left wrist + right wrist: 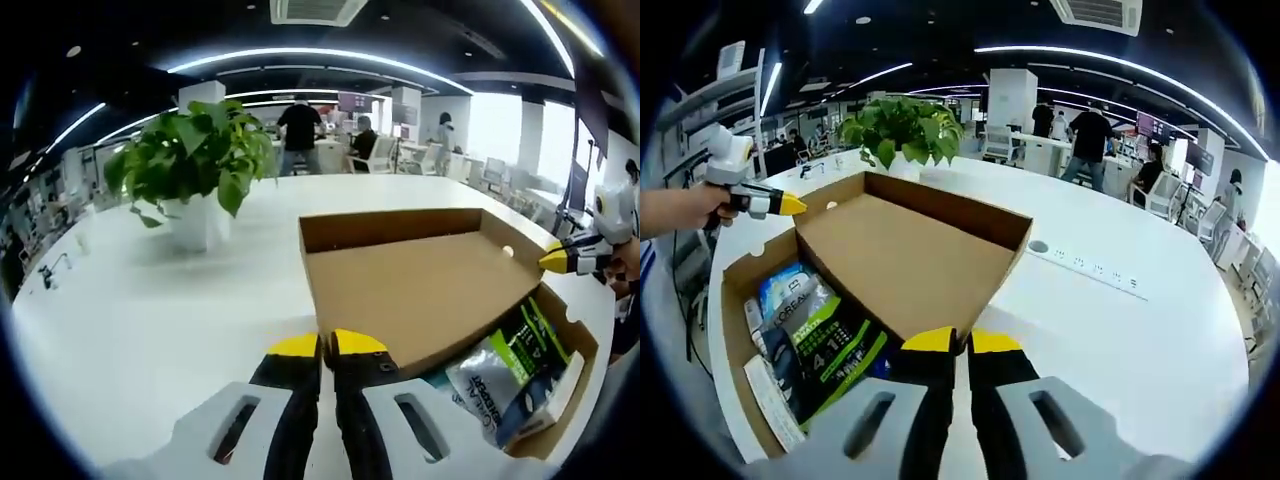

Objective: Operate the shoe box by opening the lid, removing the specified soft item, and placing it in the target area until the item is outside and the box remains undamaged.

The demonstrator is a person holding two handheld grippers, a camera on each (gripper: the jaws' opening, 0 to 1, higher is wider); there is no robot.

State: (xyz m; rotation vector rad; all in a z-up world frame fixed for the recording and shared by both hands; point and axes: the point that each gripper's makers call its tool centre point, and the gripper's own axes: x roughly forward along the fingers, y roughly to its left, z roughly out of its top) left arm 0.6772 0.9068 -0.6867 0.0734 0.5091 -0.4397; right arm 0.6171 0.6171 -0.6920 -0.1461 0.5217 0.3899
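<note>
A brown cardboard shoe box (585,345) (735,300) stands open on the white table. Its lid (410,285) (905,260) is swung back, inner side up. Inside lie soft packs: a green-and-black pouch (525,345) (835,350) and a silver-blue pouch (480,385) (790,290). My left gripper (327,345) is shut, its yellow tips at the lid's near corner; it also shows hand-held at the box's far end (790,205). My right gripper (961,342) is shut at the opposite corner and shows past the box (555,262). Nothing visibly clamped.
A potted green plant (195,165) (902,130) in a white pot stands on the table (130,320) (1120,340) beyond the box. A socket strip (1090,270) is set into the tabletop. People stand and sit at desks far behind.
</note>
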